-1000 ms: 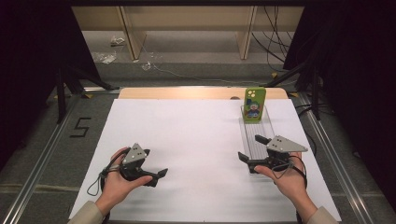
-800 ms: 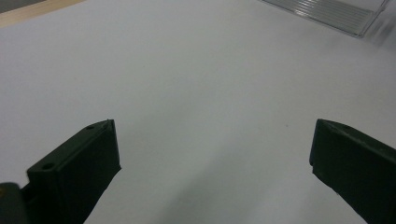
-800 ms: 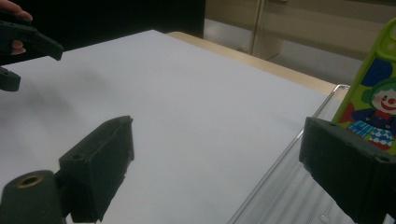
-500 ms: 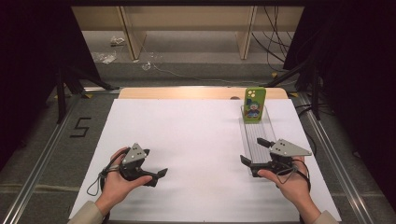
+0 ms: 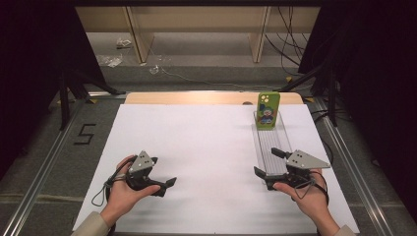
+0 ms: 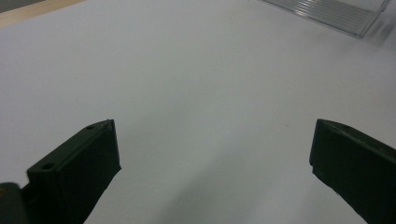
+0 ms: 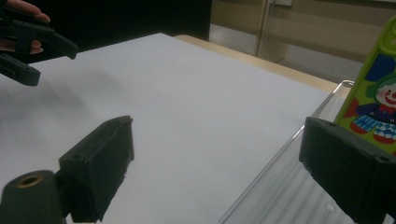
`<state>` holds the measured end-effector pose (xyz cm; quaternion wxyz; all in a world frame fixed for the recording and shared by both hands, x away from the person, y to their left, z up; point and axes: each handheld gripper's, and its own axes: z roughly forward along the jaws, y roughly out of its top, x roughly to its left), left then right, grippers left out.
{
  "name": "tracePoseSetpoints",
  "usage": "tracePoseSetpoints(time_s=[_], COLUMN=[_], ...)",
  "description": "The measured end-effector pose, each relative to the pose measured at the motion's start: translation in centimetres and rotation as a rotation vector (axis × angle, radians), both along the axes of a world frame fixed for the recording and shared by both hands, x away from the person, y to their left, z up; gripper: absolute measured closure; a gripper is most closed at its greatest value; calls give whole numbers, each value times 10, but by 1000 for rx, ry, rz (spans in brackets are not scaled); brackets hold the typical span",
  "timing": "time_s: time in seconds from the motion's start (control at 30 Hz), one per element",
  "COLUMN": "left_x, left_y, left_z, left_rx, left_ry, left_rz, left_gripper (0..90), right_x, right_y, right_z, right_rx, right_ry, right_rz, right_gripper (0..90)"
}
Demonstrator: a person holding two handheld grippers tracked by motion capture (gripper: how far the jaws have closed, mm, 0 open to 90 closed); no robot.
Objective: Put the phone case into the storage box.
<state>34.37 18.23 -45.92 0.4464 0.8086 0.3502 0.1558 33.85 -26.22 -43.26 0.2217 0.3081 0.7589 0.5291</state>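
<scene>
The phone case [image 5: 268,110] is cut off at the right edge of the right gripper view, where only part of a printed clown figure on green can be made out. In the high view it is seen whole: a green, rounded rectangle standing upright at the far end of a clear tray [image 5: 272,147], near the wooden strip [image 5: 196,98] along the far side of the table.

The tray is a long, narrow, ribbed piece of clear plastic lying on the white sheet [image 5: 206,147]. In the left gripper view only a blurred corner of it [image 6: 336,14] is caught at the top right, and the case is left out.

The right gripper [image 5: 272,162] is held over the near end of the tray, its black jaws spread wide with nothing between them; in its own view one jaw is over the white sheet and the other over the ribbed tray. The left gripper [image 5: 162,183] is held low over the bare sheet, well apart from the tray, its jaws likewise spread and empty. It is also seen small and partly cut off at the top left of the right gripper view [image 7: 28,46]. A grey three-cornered plate sits on top of each gripper. Each hand is partly hidden beneath its gripper.
</scene>
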Motion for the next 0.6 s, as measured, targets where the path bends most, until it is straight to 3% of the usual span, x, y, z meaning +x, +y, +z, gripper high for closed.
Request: tracePoseSetpoints(time_s=[0.6], left_x=[1], left_y=[1], left_z=[0], left_rx=[-2], left_ry=[-1], left_rz=[5], left_gripper=[8], right_x=[-3], right_y=[-3], right_z=[-1], right_rx=[17], right_ry=[-2], right_rz=[-2], right_gripper=[110])
